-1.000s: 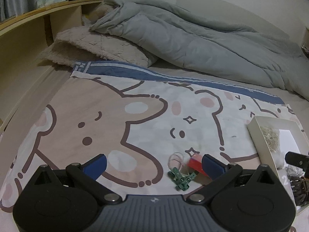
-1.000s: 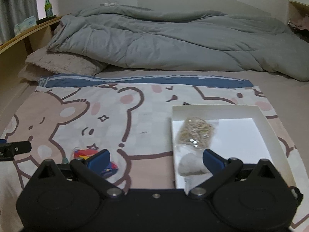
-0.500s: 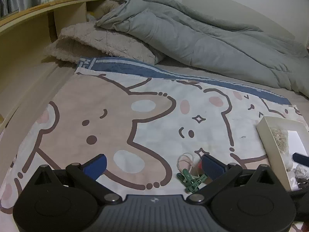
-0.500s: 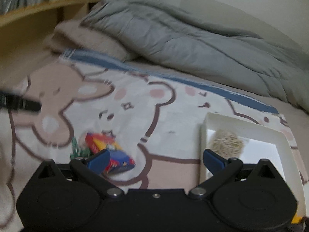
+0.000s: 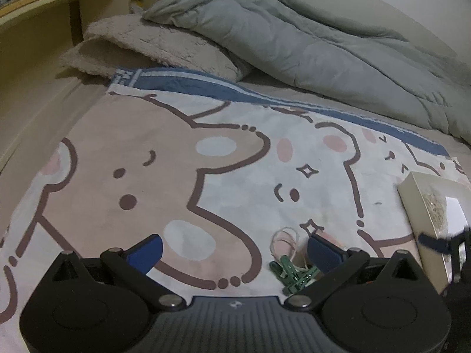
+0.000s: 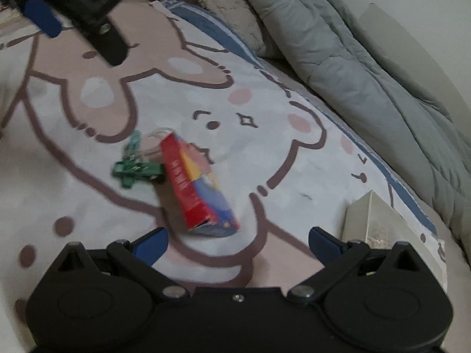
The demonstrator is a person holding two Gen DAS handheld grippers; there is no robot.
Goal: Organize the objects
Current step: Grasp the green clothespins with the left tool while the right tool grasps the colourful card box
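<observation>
Right wrist view: right tool (image 6: 237, 236) hangs wide open and empty over the red carton (image 6: 195, 186), lying beside the green clips (image 6: 132, 167) mid-blanket (image 6: 265, 135). Left tool (image 5: 234, 250) likewise gapes empty. Likely step: reaching for the carton; next, lower, close, carry it to the white box (image 6: 368, 214) at the blanket's right edge.

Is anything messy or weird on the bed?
Yes. A red and blue box lies tipped on its side beside green clips on the bear blanket, outside the white tray.
</observation>
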